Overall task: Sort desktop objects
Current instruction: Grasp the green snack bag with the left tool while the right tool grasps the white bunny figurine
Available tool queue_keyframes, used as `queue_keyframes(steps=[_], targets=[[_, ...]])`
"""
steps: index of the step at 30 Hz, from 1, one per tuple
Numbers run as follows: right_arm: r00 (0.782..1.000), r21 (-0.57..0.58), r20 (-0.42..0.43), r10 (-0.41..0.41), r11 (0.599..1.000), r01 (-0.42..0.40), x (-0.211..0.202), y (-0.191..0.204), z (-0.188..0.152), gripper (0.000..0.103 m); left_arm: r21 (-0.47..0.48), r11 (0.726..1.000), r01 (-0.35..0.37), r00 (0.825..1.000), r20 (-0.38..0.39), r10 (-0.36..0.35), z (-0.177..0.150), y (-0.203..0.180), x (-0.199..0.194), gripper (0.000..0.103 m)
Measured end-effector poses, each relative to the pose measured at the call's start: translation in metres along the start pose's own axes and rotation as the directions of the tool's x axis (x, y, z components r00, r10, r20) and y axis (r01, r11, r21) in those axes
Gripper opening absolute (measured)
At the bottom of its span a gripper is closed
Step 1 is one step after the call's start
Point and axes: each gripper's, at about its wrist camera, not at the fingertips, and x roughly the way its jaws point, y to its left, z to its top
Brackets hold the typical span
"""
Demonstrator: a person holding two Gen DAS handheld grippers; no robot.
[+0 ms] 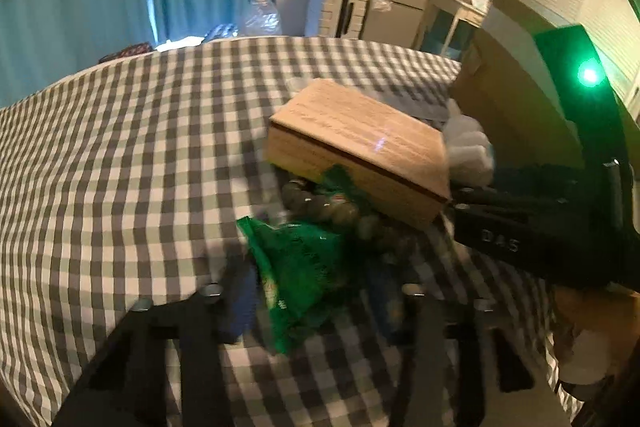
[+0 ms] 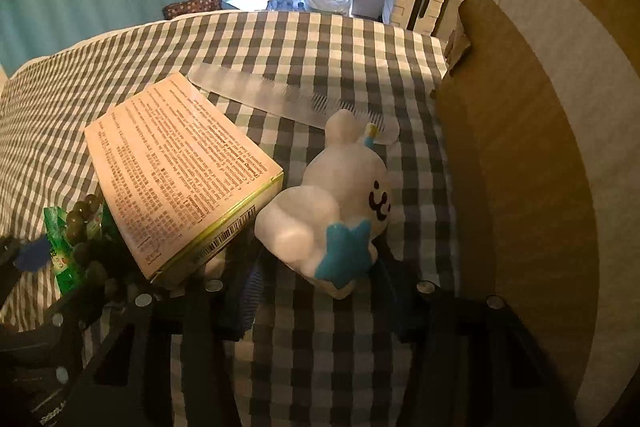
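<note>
My left gripper [image 1: 312,297] points down at a crumpled green packet [image 1: 296,267], which fills the gap between its blue pads; the jaws look closed on it. Just beyond lies a string of dark green beads [image 1: 328,207], partly under a tan printed box [image 1: 360,147]. My right gripper [image 2: 316,299] stands open around the near end of a white plush toy [image 2: 320,219] with a blue star. Checked cloth shows between its left pad and the toy. The toy lies against the printed box [image 2: 180,167]. In the left wrist view the right gripper [image 1: 464,201] comes in from the right.
A tall cardboard box [image 2: 540,147] walls off the right side of the checked tablecloth [image 2: 300,39]. A clear plastic comb [image 2: 280,95] lies behind the toy. The beads [image 2: 84,219] and packet [image 2: 60,259] sit left of the printed box. A suitcase and curtains stand beyond the table.
</note>
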Motion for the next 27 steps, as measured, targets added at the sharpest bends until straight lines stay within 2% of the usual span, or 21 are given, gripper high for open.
queue_keyframes(steps=[11,22,27], targets=[[0.996,-0.033,0.082,-0.036,0.999,0.038,-0.034,0.010,0.000,0.049,-0.004,0.998,-0.056,0.996,0.065,0.056,0.019,-0.002,-0.015,0.033],[0.979,-0.044,0.198,-0.058,0.997,0.068,-0.081,0.018,0.002,0.049,-0.020,0.994,-0.105,0.977,0.186,0.107,0.035,0.000,-0.061,0.024],[0.968,-0.036,0.242,-0.061,0.997,0.072,-0.099,0.019,0.007,0.049,-0.027,0.993,-0.112,0.971,0.208,0.115,0.035,0.001,-0.071,0.019]])
